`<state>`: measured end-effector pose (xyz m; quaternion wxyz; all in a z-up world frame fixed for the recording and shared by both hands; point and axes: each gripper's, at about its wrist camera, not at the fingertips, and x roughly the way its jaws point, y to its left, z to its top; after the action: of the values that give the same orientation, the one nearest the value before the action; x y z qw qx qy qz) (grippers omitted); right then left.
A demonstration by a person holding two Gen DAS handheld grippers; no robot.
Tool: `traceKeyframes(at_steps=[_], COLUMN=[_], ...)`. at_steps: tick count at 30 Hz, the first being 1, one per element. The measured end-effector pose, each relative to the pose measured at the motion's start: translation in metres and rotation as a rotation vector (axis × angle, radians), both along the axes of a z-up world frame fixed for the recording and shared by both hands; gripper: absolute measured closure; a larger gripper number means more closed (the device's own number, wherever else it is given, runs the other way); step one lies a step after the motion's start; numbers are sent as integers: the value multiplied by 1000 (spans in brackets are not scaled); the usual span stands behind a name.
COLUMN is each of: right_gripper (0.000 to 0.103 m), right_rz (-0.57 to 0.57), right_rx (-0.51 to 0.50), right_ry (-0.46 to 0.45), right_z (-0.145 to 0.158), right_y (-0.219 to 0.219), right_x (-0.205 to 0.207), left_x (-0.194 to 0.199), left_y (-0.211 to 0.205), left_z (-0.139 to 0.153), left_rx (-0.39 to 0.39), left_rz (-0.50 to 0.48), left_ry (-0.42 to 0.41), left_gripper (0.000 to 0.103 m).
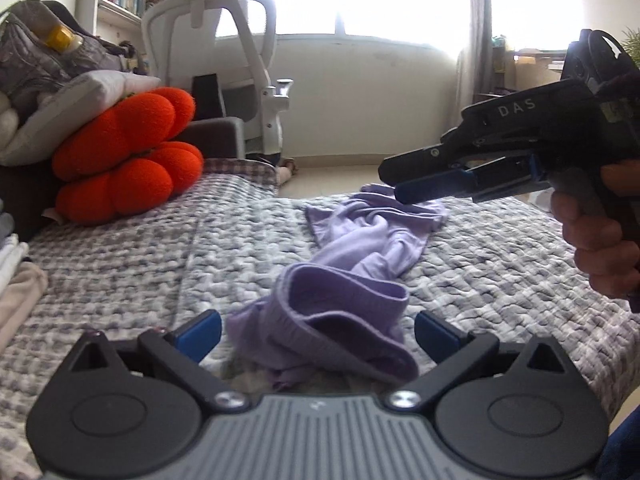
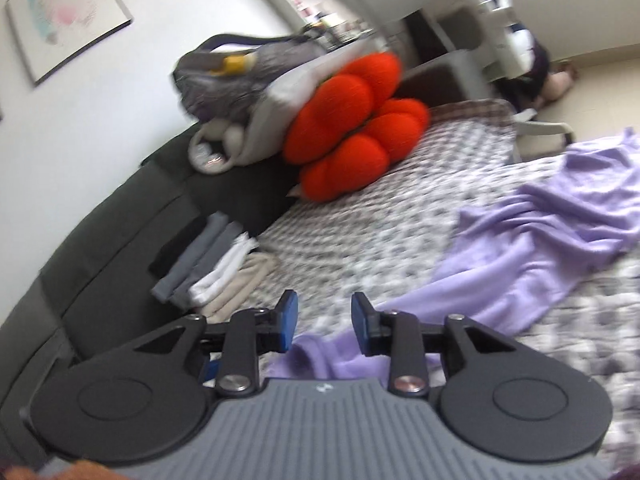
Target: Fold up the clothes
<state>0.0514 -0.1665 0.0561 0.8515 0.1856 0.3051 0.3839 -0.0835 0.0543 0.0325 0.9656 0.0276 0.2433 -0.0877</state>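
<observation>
A crumpled lilac garment [image 1: 352,264] lies on the grey-and-white quilt [image 1: 132,264], with a thick hemmed edge bunched up nearest me. My left gripper [image 1: 320,336] is open wide, and that bunched edge sits between its blue pads without being pinched. My right gripper [image 1: 394,184], held by a hand [image 1: 592,240], hovers above the far end of the garment. In the right wrist view the right gripper [image 2: 325,324] is open with a narrow gap and nothing in it. The lilac garment [image 2: 540,236] spreads below and to its right.
An orange puffy cushion [image 1: 128,160] leans on pillows and a grey bag [image 1: 40,52] at the left. A stack of folded clothes [image 2: 216,276] sits by the dark sofa back [image 2: 112,232]. A white office chair [image 1: 244,60] stands beyond the quilt's far edge.
</observation>
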Motion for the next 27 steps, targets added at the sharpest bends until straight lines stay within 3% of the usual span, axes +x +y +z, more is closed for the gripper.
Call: traceKeyframes(at_steps=[9,15,20,26,27], right_gripper=[66,66,65,62,66], right_rz=[-148,-251,-307,-343,-345], right_rx=[-231,-423,-423,-327,-326], right_ry=[75,41,25,22,9], right_z=[-33,-48,-49,-56,-56], right_y=[-21,-37,-51,-53,-51], right_x=[18,38,69,104,107], left_x=[30,47,56,67,69], left_y=[3,6,9,4,4], left_z=[-15,-22,-22,-29,-30], left_rx=[-99,-139,-136,-112,-112], left_rz=[53,71,63,43,41], left_ry=[80,114,114,124,127], left_gripper=[0,1,3,2,2])
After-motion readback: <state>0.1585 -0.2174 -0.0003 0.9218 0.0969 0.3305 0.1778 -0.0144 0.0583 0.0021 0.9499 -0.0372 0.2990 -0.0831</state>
